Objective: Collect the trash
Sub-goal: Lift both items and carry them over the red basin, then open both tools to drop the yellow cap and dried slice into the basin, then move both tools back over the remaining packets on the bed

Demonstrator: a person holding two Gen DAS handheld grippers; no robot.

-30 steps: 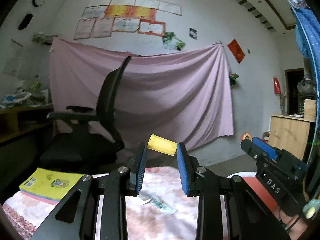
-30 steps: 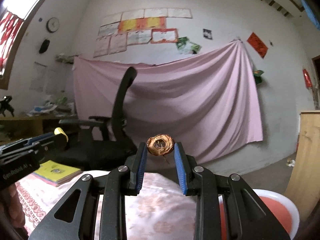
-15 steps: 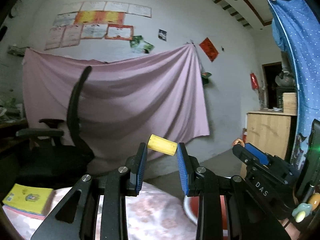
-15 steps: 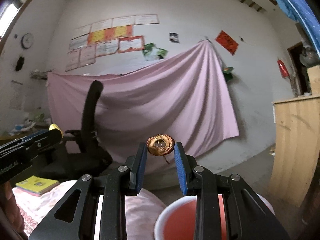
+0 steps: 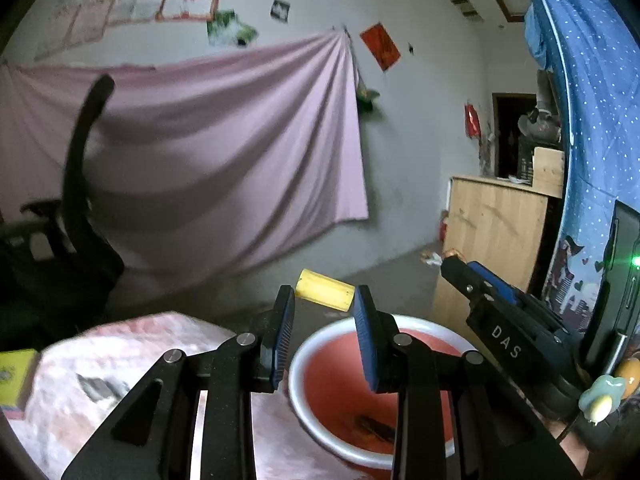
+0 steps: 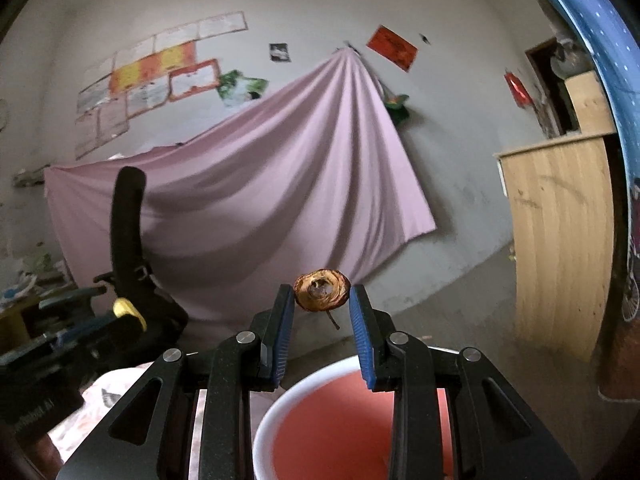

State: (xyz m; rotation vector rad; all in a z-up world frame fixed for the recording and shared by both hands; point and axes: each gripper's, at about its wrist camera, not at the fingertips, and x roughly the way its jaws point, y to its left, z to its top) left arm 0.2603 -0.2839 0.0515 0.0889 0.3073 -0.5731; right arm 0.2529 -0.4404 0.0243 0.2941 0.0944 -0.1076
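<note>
My left gripper (image 5: pixel 324 306) pinches a yellow cylinder (image 5: pixel 325 295) above the red basin's (image 5: pixel 416 326) far rim. My right gripper (image 6: pixel 322 306) clamps a brown dried fruit core (image 6: pixel 322 296) over the same basin.

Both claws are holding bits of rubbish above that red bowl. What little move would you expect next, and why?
Probably the right gripper opens its jaws. Its brown scrap hangs just past the bowl rim, which fills the view below, so a short dip and release should drop it in. The left gripper with the yellow piece could follow.
</note>
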